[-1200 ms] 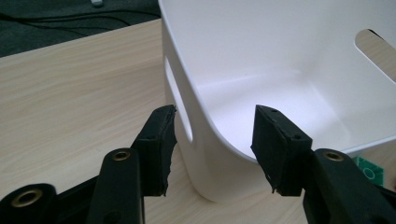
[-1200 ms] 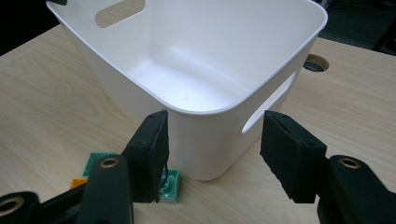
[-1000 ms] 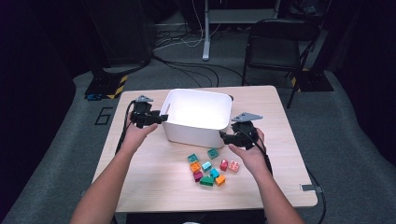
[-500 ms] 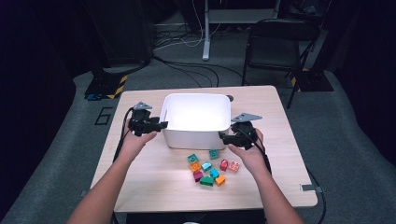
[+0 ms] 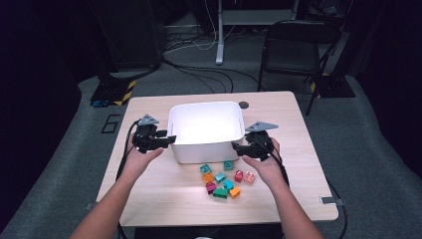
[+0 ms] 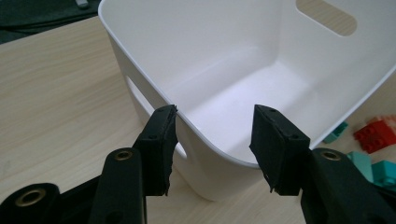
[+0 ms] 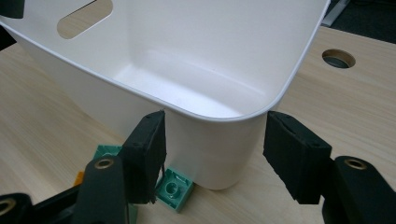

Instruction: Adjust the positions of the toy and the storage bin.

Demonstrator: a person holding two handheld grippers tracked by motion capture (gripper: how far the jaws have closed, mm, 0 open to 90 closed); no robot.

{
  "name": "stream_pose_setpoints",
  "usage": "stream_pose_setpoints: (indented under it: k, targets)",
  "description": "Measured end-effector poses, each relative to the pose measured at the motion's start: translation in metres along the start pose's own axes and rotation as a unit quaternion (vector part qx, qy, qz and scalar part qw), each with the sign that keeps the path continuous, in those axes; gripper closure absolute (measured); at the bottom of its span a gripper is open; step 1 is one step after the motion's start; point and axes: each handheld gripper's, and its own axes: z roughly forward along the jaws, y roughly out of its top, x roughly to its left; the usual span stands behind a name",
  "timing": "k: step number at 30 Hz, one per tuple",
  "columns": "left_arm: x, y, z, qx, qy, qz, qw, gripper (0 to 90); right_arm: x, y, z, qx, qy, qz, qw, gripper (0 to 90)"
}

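While both claws flank it, white bin [image 5: 206,130] meets blocks [image 5: 224,180].

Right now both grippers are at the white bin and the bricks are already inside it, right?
Not quite. The bricks lie on the table in front of the bin; its floor is bare, as the left gripper view and the high view show. The rest holds: the left gripper and right gripper are both at the bin.

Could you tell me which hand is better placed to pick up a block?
The right tongs, just opening astride the bin corner, sit beside a teal block; the left tongs are across the bin.
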Motion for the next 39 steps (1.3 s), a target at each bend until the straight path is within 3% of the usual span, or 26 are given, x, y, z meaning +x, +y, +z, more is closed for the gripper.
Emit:
stream_pose_setpoints:
  k: [3, 9, 13, 17, 23, 31, 39]
  targets:
    - [0.001, 0.000, 0.000, 0.005, 0.009, 0.009, 0.9999, 49.9, 0.003, 0.000, 0.000, 0.001, 0.004, -0.004, 1.0000, 38.3]
    - [0.004, -0.002, 0.000, -0.003, -0.001, -0.002, 1.0000, 49.2, 0.005, 0.001, -0.002, 0.002, 0.006, -0.005, 1.0000, 38.4]
    - [0.003, -0.004, -0.001, -0.012, 0.002, 0.001, 0.9999, 49.0, 0.005, 0.000, -0.002, 0.004, 0.008, -0.006, 0.9999, 39.5]
    - [0.002, -0.008, -0.011, -0.036, -0.014, -0.019, 0.9991, 47.3, 0.003, 0.005, -0.014, -0.001, 0.002, -0.007, 1.0000, 40.5]
    - [0.005, -0.013, -0.027, -0.052, -0.007, -0.022, 0.9984, 46.3, 0.002, 0.009, -0.030, -0.013, -0.008, -0.009, 0.9998, 40.5]
    - [0.010, -0.034, -0.048, -0.042, 0.023, 0.000, 0.9989, 43.9, -0.003, 0.007, -0.041, -0.014, -0.025, -0.006, 0.9996, 40.4]
    - [0.016, -0.057, -0.052, -0.063, 0.024, -0.023, 0.9974, 43.2, -0.008, -0.017, -0.051, -0.001, -0.050, 0.005, 0.9987, 43.2]
